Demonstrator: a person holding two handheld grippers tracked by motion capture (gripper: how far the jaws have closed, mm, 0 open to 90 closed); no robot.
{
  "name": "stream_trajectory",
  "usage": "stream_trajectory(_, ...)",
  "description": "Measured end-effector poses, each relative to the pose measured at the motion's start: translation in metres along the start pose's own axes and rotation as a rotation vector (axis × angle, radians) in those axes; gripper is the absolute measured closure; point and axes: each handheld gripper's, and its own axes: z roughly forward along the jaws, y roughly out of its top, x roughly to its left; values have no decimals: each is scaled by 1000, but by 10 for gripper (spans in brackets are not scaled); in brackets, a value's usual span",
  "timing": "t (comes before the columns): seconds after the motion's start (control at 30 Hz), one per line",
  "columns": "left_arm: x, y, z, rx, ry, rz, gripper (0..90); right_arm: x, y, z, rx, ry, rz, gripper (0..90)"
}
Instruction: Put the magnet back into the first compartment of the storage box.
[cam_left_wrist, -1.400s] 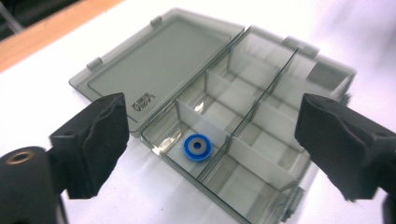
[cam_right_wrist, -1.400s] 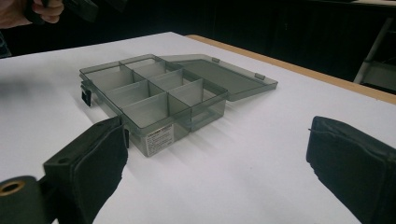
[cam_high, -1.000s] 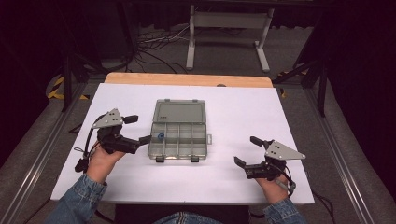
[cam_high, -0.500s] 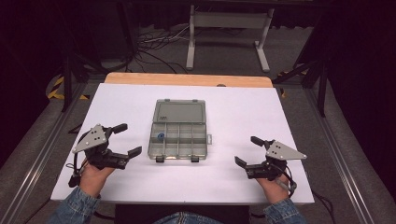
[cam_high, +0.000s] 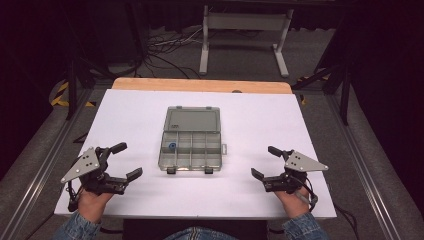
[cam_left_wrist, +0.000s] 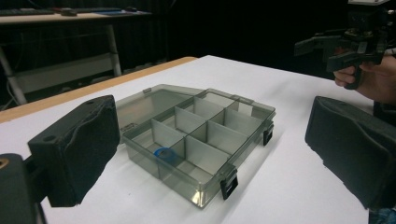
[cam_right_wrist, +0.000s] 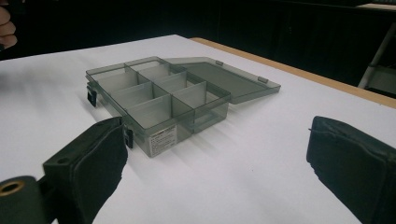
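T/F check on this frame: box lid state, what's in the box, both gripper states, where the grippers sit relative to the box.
1. The compartment box has its lid folded open, lying flat on the table. True.
2. A blue ring sits in one of the box's compartments. True.
3. The left gripper is shut on the blue ring. False: its jaws stand wide apart, holding nothing, off to the box's left.
4. The right gripper is open and apart from the box. True.
5. Every compartment holds a part. False: apart from the ring's compartment, the others look empty.
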Motion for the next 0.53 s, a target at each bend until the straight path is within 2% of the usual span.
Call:
stream_trajectory(0.07, 0, -5, -3, -1, 7, 4, 39, 0, 0, 0, 0, 2, 1, 59)
stream_trajectory(0.17, 2, -12, -5, 11, 5, -19, 38, 0, 0, 0, 1, 5, -2, 58)
stream_trajectory(0.33, 4, -18, -10, -10, 12, -39, 38, 0, 0, 0, -2, 7, -3, 56)
stream_trajectory(0.4, 6, -21, -11, 1, 15, -29, 37, 0, -1, 0, -2, 6, -2, 55)
stream_trajectory(0.5, 7, -24, -9, -6, 14, -49, 36, 0, -1, 0, -3, 8, -2, 55)
stream_trajectory(0.53, 8, -25, -8, 5, 9, -48, 35, 1, 0, 0, -5, 9, -1, 55)
